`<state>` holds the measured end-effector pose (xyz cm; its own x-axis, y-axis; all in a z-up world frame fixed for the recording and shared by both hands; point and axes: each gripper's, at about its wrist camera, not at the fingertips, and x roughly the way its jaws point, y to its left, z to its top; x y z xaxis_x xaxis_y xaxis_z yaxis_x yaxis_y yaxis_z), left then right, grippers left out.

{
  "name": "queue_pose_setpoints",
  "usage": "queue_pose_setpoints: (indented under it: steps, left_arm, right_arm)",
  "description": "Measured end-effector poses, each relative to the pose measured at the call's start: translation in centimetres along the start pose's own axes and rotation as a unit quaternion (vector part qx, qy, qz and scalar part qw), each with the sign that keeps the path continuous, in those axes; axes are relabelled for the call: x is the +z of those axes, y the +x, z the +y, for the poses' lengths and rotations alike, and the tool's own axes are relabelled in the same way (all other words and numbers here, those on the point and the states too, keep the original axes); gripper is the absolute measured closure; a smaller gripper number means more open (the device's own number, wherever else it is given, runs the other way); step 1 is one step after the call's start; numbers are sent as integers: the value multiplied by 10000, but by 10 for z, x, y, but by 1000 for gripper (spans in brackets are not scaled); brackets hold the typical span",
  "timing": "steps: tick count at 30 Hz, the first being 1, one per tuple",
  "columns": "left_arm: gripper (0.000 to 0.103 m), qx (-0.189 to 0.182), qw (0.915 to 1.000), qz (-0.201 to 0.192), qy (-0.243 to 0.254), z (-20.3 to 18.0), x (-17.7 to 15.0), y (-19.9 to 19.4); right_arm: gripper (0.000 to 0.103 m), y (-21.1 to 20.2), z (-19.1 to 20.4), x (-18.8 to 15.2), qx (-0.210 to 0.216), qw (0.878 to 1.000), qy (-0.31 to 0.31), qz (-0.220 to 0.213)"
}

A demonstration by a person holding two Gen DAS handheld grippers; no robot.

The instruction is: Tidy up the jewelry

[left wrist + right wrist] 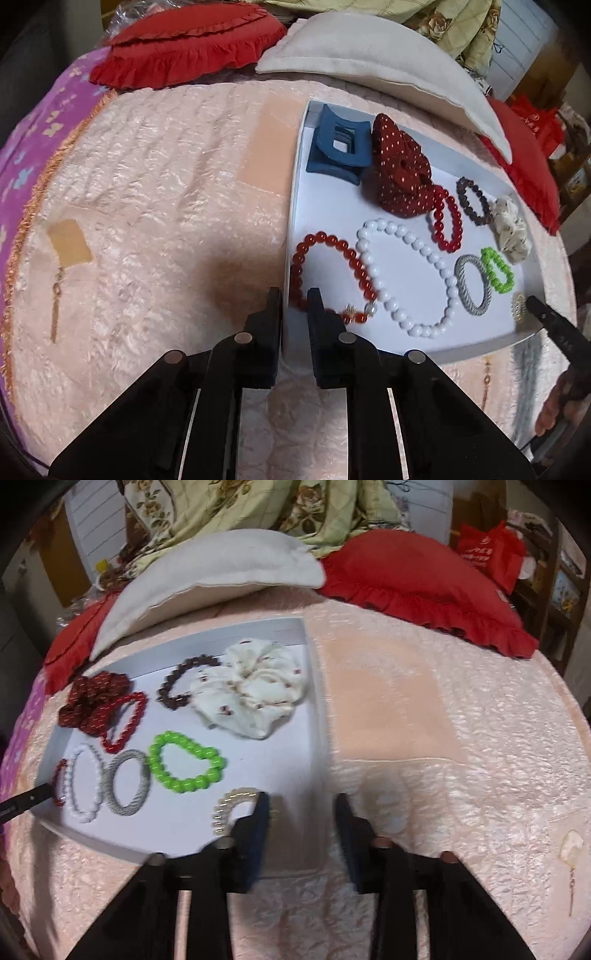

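Observation:
A white tray (476, 173) lies on a pink bedspread and holds jewelry and hair items: a blue claw clip (338, 146), a dark red dotted scrunchie (400, 170), red bead bracelets (325, 273), a white bead necklace (406, 273), a grey ring (472, 284), a green bracelet (186, 768), a brown bracelet (184, 681), a white scrunchie (255, 690) and a pale coil tie (231, 808). My left gripper (293, 299) is shut on the tray's left rim. My right gripper (301, 805) is open over the tray's right rim (319, 786), one finger beside the coil tie.
Red frilled cushions (184, 40) (428, 587) and a white pillow (376, 62) lie behind the tray. A chain with a tan card (61, 258) lies on the bedspread to the left. Another chain (570, 867) lies at the right. A floral quilt (258, 506) is at the back.

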<state>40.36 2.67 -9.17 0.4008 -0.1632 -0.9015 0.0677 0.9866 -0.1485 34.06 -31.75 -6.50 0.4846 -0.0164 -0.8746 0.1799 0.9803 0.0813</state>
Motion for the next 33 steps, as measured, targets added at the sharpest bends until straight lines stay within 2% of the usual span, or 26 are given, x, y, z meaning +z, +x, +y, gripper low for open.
queue_pose_setpoints:
  steps: [4,11,14,18,23,28,30,32,33]
  left_arm:
    - [91,289,9993,-115,206,-5,-14,-8]
    - [91,294,9995,-93,39,4,-30,-18]
    - [91,415,9988,-271,14,4,-32,-34]
    - [89,762,9947,-673,176,-5,-41,-69]
    - [73,987,9867,-1255,291,-18,-70,-116]
    - [68,1130,9791,-1670,258,-28,-103,-153]
    - [62,1175,9758,-1832,231,-30,-117,-166]
    - [46,1226,9708,-2053,201,-33,-132,-180]
    - [42,1270,9667,-2217,168,-34,-141,-190]
  right_arm:
    - [74,-3,1,-9,83,10000,44,30]
    - [74,-10,5,-24,114,9999,-125,16]
    - [74,-23,4,-25,47,9998,-94,-149]
    - [60,-56,5,-35,8,9986,-103,-511]
    - [58,-91,21,-62,34,9968,-233,-769]
    - [57,-116,41,-100,88,9962,-310,-809]
    - [57,-124,47,-113,62,9963,-326,-793]
    - [57,-128,50,-122,54,9966,-307,-769]
    - [57,-132,51,-126,82,9967,-295,-757]
